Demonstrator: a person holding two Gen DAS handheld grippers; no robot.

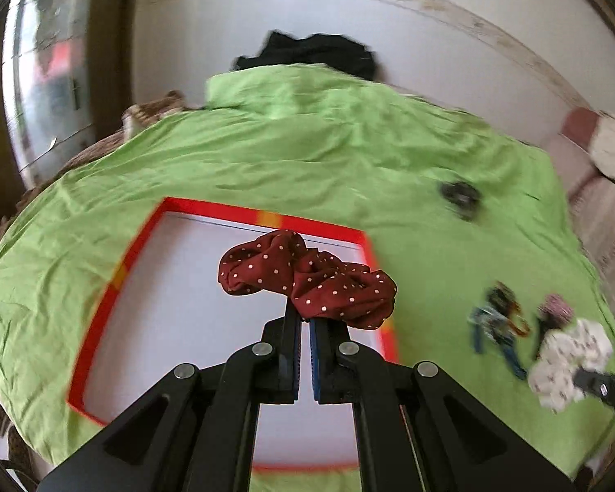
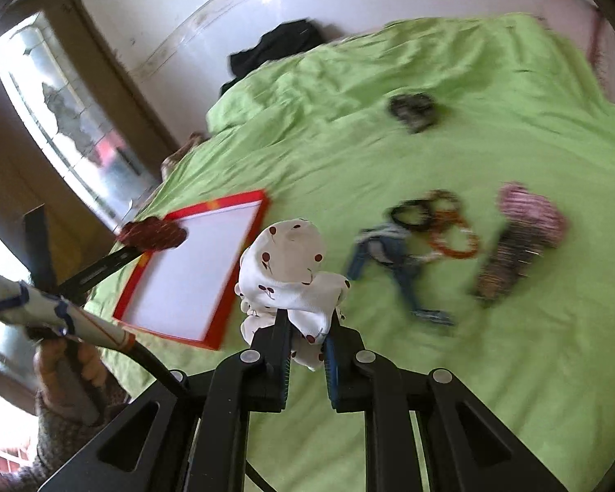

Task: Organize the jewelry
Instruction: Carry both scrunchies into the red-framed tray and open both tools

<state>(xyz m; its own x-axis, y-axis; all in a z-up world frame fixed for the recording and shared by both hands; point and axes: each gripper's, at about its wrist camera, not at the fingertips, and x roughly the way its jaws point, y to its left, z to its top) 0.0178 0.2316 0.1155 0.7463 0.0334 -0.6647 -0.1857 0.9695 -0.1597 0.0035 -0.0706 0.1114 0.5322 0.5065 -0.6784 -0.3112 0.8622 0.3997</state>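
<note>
My left gripper [image 1: 304,320] is shut on a dark red polka-dot scrunchie [image 1: 307,279] and holds it above the red-rimmed white tray [image 1: 110,287]. The scrunchie also shows in the right wrist view [image 2: 151,234], over the tray's [image 2: 242,254] left corner. My right gripper [image 2: 307,328] is shut on a white cherry-print scrunchie [image 2: 287,270], held above the green sheet to the right of the tray; it also shows in the left wrist view [image 1: 570,361]. A blue hair tie [image 2: 389,254], orange bracelets [image 2: 451,238], a pink scrunchie [image 2: 529,213] and a brown one [image 2: 504,266] lie on the sheet.
A dark scrunchie [image 2: 414,110] lies farther back on the green bedsheet [image 2: 471,369]. Black clothing [image 2: 274,49] lies at the bed's far end by the wall. A window [image 2: 61,123] is at left. The person's hand [image 2: 69,369] holds the left gripper's handle.
</note>
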